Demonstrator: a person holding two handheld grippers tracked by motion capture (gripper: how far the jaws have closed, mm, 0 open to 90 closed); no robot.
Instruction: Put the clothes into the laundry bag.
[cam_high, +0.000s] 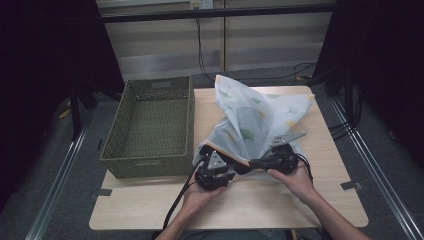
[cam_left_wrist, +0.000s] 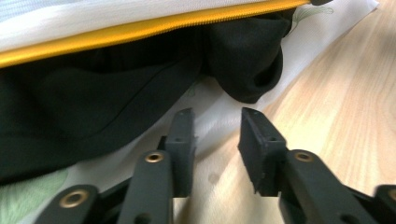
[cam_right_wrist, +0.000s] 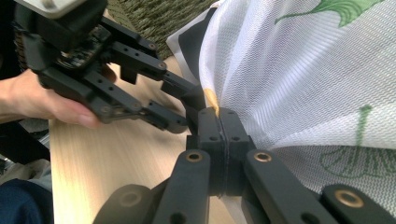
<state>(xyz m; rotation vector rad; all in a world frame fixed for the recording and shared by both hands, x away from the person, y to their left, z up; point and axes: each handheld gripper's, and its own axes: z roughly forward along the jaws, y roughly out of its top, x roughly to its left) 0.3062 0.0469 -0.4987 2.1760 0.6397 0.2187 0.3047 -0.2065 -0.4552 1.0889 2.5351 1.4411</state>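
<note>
A white mesh bag (cam_high: 255, 115) printed with green and yellow leaves lies bunched up on the wooden table (cam_high: 250, 205). Its yellow zipper (cam_left_wrist: 140, 28) runs along an open mouth, and a black garment (cam_left_wrist: 116, 93) sits inside. My right gripper (cam_right_wrist: 219, 114) is shut on the bag's edge right by the zipper end; in the high view the right gripper (cam_high: 250, 163) comes in from the right. My left gripper (cam_left_wrist: 217, 116) is open just in front of the bag's mouth, jaws apart over the table and the bag's lower layer, gripping nothing. The left gripper (cam_right_wrist: 184, 109) nearly meets the right one's tips.
A green woven basket (cam_high: 145, 167) stands at the table's left side, close beside the bag, with nothing in it. Bare tabletop (cam_left_wrist: 345, 93) lies in front of the hands and to the right. Dark curtains and cables surround the table.
</note>
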